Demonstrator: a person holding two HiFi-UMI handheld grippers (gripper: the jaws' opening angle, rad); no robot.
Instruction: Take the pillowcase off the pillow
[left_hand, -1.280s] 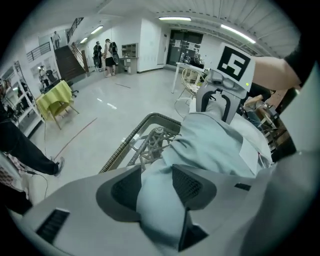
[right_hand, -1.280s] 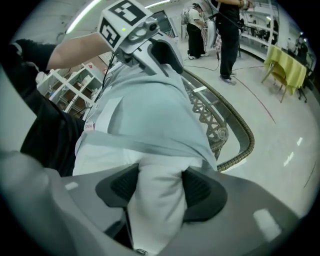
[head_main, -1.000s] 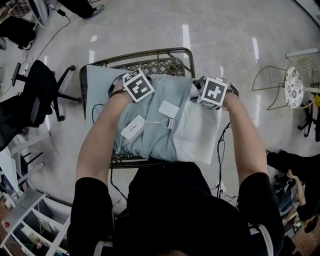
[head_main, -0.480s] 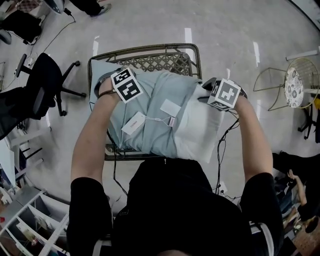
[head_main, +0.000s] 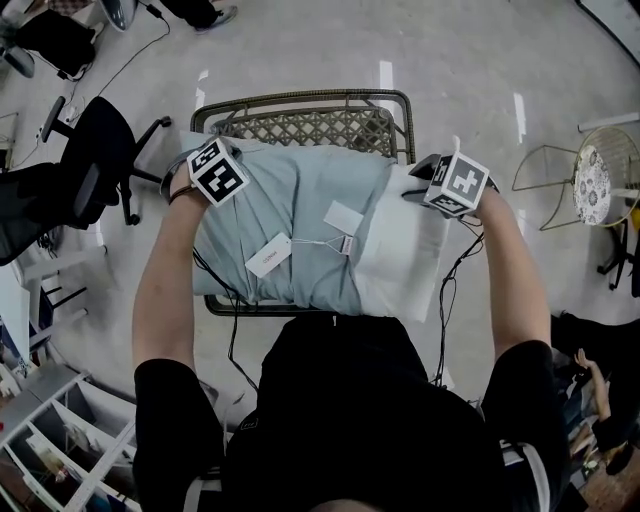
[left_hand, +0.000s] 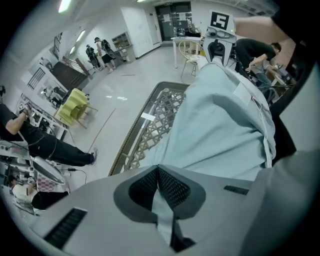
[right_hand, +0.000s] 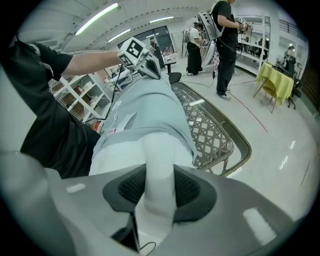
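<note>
In the head view, the pillow (head_main: 408, 255) is seen lying across the wicker bench (head_main: 300, 100), its long axis running left to right. The pale blue-green pillowcase (head_main: 290, 205) covers the left and middle part. The white right end of the pillow is bared, so the open mouth is judged to face right. The left tool (head_main: 198, 172) is placed at the far-left corner of the pillowcase, and the right tool (head_main: 438, 182) at the far-right corner of the bared pillow. Two paper tags (head_main: 268, 256) are seen on the cloth near the middle.

In the left gripper view, the left tool (left_hand: 159, 186) is seen pinched tight on a thin fold of pillowcase (left_hand: 220, 120), which stretches away toward the right tool.

In the right gripper view, the right tool (right_hand: 159, 192) is clamped at a narrow gap on a thick white roll of pillow (right_hand: 150, 150); its jaws have just been closing.

The cover is therefore judged to be drawn off leftward along the long axis, away from the right tool, which serves as the anchor.
</note>
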